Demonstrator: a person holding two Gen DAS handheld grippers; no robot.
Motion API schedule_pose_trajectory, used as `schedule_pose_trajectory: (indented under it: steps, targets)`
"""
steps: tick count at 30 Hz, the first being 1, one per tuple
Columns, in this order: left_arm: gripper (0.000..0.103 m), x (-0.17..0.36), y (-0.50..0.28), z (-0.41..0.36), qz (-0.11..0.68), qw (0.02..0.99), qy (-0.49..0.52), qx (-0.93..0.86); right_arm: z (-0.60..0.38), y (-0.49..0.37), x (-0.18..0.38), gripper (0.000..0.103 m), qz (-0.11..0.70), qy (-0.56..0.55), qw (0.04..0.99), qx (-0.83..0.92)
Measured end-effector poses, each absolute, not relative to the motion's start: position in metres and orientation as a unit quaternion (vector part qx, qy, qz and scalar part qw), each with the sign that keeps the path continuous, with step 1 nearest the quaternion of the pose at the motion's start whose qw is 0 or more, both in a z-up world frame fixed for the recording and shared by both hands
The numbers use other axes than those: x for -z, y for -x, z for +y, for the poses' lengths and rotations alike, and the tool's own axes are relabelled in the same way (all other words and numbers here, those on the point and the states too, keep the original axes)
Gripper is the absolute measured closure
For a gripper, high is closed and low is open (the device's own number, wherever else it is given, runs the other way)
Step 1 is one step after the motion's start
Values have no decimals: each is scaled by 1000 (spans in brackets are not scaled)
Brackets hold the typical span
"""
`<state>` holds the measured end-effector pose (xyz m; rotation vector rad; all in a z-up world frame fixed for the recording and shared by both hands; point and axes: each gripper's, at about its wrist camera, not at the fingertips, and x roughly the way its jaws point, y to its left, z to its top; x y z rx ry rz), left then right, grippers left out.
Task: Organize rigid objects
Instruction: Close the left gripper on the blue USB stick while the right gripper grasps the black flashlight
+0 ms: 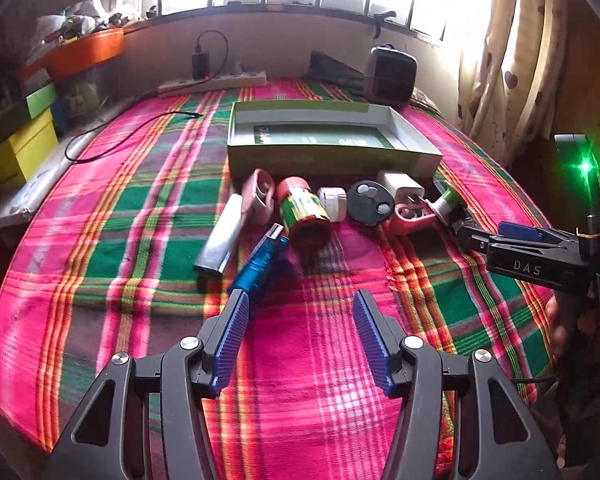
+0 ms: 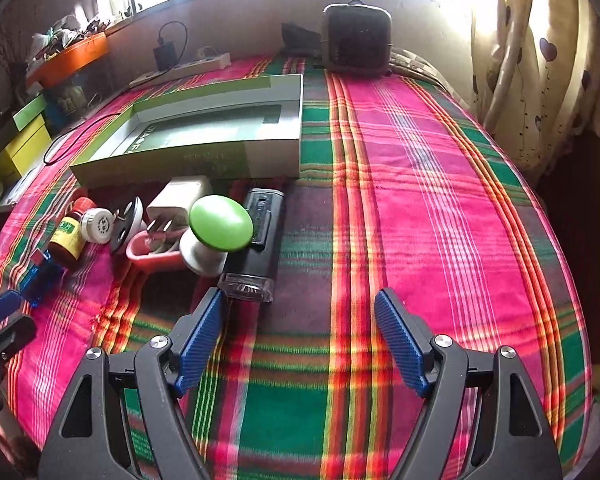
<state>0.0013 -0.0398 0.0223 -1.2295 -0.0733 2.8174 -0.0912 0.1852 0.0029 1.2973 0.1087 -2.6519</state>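
- Objects for sorting lie in a tight row on the plaid cloth [image 2: 420,200], just in front of the open green box [image 1: 332,158]; the box holds only a printed insert, so by this judgement no item is stowed yet.
- Left gripper [image 1: 298,336]: jaws apart, empty, hovering over the cloth near the blue lighter [image 1: 260,264].
- Right gripper [image 2: 300,336]: jaws apart, empty, its left pad just beside the clear end of the black device [image 2: 256,240].
- Risk, crowding: the bottle [image 1: 304,212], white cap [image 1: 333,203], black disc [image 1: 371,203], white plug [image 1: 404,190] and pink tool [image 1: 412,216] touch or nearly touch. A jaw lowered between them probably pushes a neighbour aside or grips two items at once.
- Risk, rolling: the bottle and the silver tube [image 1: 222,236] lie on their sides. A glancing contact can send either rolling across the cloth.
- Risk, slip: the green-topped knob [image 2: 220,224] is rounded and smooth; a pinch on the dome likely squeezes it out of the pads.
- Risk, soft base: the cloth may bunch under a low finger and drag items with it.
- Risk, collision: both grippers work the same row, near each other; simultaneous reaches may clash.
- Risk, box wall: an item carried too low can strike the near wall and drop short.
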Motion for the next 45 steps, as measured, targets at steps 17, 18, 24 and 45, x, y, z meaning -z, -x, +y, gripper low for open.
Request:
schedule_pose_trajectory:
  steps: [17, 18, 24, 45]
  targets:
    - [49, -19, 23, -55, -32, 40, 409, -911, 183, 113, -2, 26, 17, -441, 109, 891]
    - [49, -18, 23, -53, -32, 42, 410, -910, 182, 114, -3, 26, 15, -441, 109, 891]
    - [49, -13, 30, -49, -27, 43, 418, -907, 183, 123, -4, 26, 9, -441, 98, 892]
    - [51, -4, 45, -48, -21, 29, 433, -900, 189, 148, -2, 27, 44, -446, 78, 891]
